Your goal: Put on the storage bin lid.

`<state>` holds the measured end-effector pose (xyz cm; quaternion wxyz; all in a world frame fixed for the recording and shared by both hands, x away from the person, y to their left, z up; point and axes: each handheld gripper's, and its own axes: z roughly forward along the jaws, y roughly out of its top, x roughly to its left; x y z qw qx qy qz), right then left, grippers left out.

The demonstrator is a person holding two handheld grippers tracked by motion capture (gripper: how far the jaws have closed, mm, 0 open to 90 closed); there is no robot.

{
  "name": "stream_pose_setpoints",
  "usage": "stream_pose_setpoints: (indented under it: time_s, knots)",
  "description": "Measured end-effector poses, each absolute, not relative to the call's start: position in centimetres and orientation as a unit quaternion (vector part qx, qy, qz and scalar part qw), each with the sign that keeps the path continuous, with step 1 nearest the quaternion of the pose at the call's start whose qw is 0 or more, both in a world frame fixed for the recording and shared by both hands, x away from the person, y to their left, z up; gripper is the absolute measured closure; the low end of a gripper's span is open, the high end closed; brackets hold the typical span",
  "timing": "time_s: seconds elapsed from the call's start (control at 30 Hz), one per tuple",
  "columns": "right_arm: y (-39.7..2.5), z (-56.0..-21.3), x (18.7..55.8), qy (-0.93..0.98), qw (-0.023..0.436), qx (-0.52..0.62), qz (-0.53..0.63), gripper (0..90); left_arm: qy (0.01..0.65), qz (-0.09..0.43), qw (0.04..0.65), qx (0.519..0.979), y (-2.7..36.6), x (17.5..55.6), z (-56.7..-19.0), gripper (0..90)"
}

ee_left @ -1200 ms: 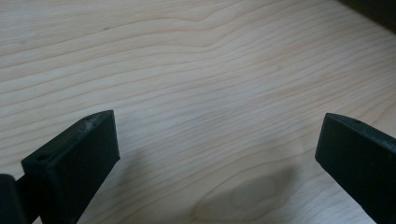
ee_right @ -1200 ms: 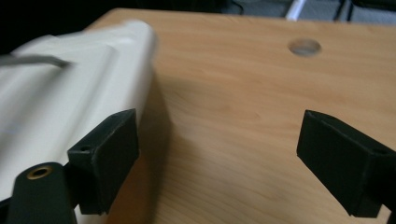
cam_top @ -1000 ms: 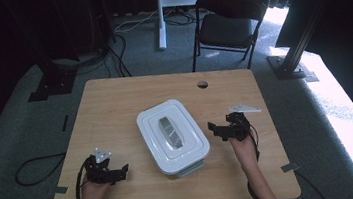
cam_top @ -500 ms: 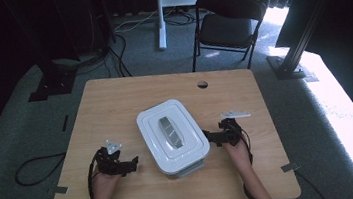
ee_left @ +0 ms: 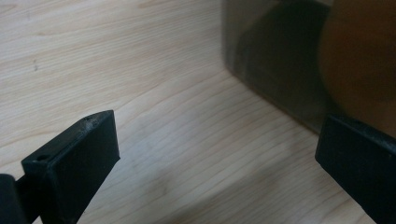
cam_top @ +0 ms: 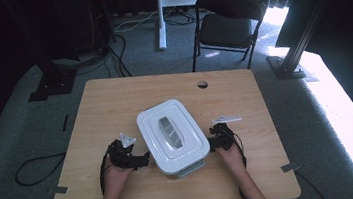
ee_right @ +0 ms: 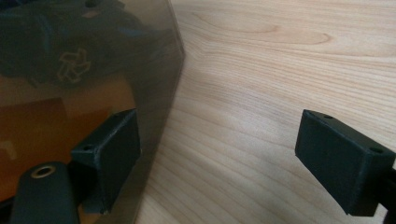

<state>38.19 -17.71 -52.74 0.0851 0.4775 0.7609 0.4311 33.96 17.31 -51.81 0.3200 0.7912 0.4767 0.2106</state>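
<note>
A white lidded container (cam_top: 172, 135) with a grey handle (cam_top: 169, 132) on its lid sits at the middle of the wooden table (cam_top: 114, 101). My left gripper (cam_top: 142, 159) lies against the container's left side, open. In the left gripper view my left gripper (ee_left: 217, 140) has its jaws wide apart over bare wood, the container's smoky translucent wall (ee_left: 280, 60) just ahead of the right jaw. My right gripper (cam_top: 213, 143) rests at the container's right side. Its jaws stand apart in the right gripper view (ee_right: 219, 135), one beside the container's wall (ee_right: 84, 70).
A round cable hole (cam_top: 202, 84) is near the table's far edge. A black folding chair (cam_top: 228, 23) stands behind the table, and a white desk leg (cam_top: 160, 16) beside it. Cables (cam_top: 36, 166) lie on the carpet to the left.
Both grippers have moved inward from the table's outer parts to the two sides of the container. The container has not moved.
</note>
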Motion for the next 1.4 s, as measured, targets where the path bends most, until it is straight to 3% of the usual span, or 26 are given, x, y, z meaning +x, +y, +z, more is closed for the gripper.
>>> stream_pose_setpoints:
  time_s: [0.77,1.4]
  knots:
    - [-18.5,-52.3,36.5,0.771,0.078,0.463,0.430,18.8,0.471,0.204,0.310,0.800,16.0,35.1,-51.6,0.1]
    - [-20.0,-51.5,34.2,0.767,0.098,0.451,0.447,18.8,0.454,0.210,0.305,0.811,14.1,36.9,-51.1,0.1]
